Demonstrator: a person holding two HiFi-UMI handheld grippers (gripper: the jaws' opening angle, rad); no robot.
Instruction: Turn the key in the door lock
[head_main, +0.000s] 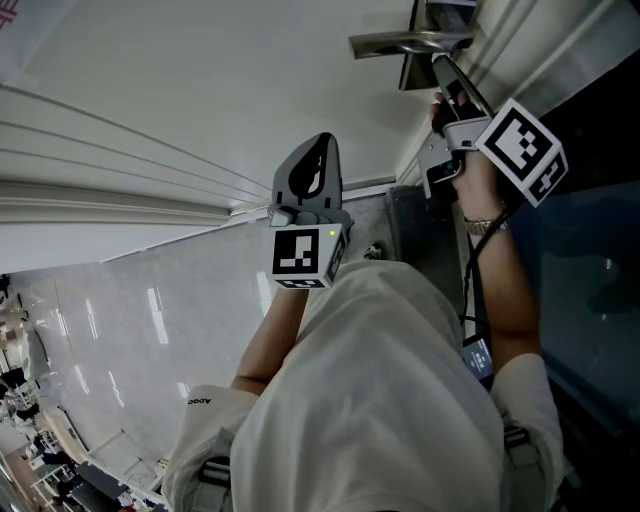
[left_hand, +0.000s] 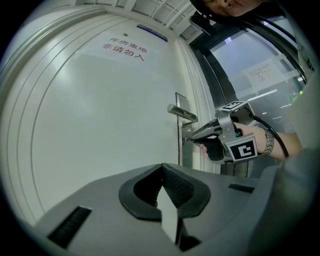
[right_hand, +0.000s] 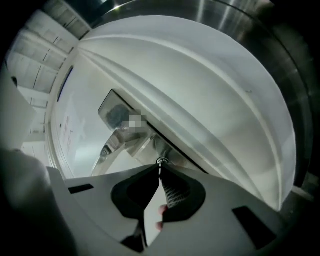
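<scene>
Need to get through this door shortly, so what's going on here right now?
A person stands at the white panelled door with a grey two-jaw gripper in each hand. The right gripper is at the lock just below the silver metal lever handle, its jaws closed on the small metal key in it. The left gripper is held back from the door, jaws together with nothing between them. How far the key has turned cannot be told.

Dim, cool indoor light; heavy fisheye warp, dark vignetted corners.
</scene>
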